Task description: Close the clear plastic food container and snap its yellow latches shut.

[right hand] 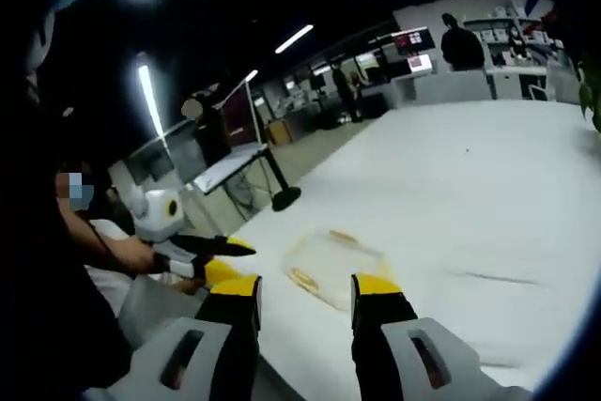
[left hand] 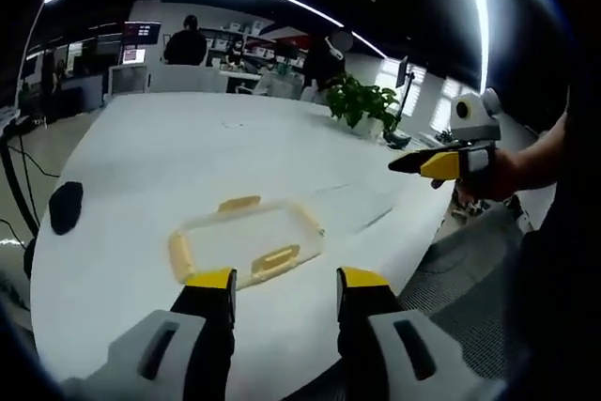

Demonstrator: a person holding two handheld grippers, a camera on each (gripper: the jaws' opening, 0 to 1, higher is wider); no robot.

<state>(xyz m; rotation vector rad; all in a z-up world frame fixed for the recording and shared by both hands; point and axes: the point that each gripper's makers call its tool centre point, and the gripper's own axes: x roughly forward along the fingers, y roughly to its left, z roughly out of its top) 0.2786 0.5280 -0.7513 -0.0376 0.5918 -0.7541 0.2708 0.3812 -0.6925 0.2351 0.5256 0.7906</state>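
The clear plastic food container [left hand: 246, 241] lies flat on the white table [left hand: 207, 152], lid on, with yellow latches on its sides. My left gripper [left hand: 286, 281] hangs open just short of its near edge, nothing between its jaws. In the left gripper view the right gripper [left hand: 423, 164] is held off the table's right edge in a hand. In the right gripper view the container [right hand: 331, 265] sits blurred ahead of my open right gripper [right hand: 306, 285], and the left gripper [right hand: 225, 260] enters from the left, held by a hand.
A black rounded object [left hand: 66, 206] rests near the table's left edge. A potted green plant [left hand: 362, 102] stands at the far right of the table. Desks, monitors and people are in the background beyond the table.
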